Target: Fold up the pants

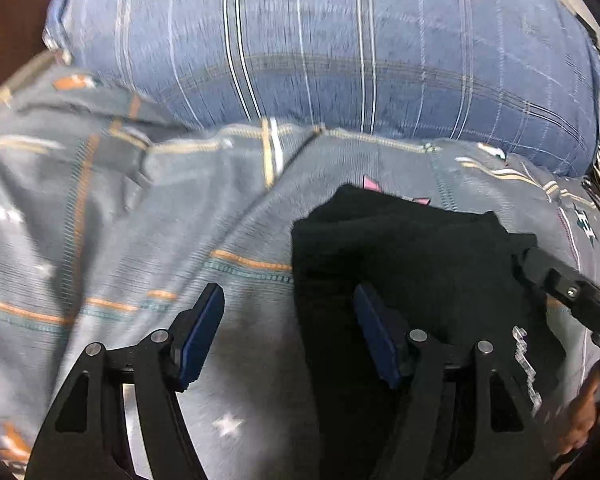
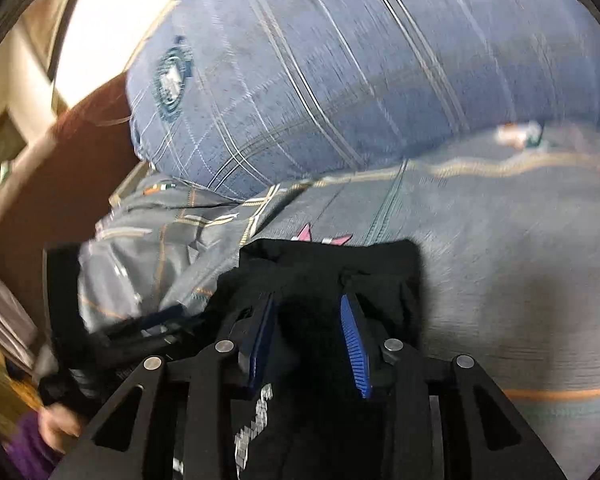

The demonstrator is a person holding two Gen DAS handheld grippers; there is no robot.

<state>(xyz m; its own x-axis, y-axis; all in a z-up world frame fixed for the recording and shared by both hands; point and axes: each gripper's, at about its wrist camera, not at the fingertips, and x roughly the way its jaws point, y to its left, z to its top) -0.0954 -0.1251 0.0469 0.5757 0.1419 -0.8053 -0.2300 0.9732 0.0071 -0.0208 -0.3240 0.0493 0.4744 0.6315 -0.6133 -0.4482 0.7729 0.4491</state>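
The black pants (image 1: 400, 264) lie folded into a small block on the grey bedsheet (image 1: 140, 220), with a silver print (image 1: 526, 364) near their right side. My left gripper (image 1: 290, 332) is open and straddles the block's left edge. One pad is over the sheet and the other over the cloth, and neither presses. In the right wrist view the right gripper (image 2: 308, 340) hovers over the pants (image 2: 332, 264) with its jaws part-way apart. Both blue pad faces are bare, with black cloth lying beneath and between them. The right gripper (image 1: 572, 292) also shows at the block's right edge.
A big blue plaid pillow (image 1: 320, 40) lies just behind the pants. A brown headboard (image 2: 60, 184) stands left of the pillow. The person's hand (image 1: 584, 412) shows low on the right. The left gripper (image 2: 140, 328) is a blurred shape at the pants' left side.
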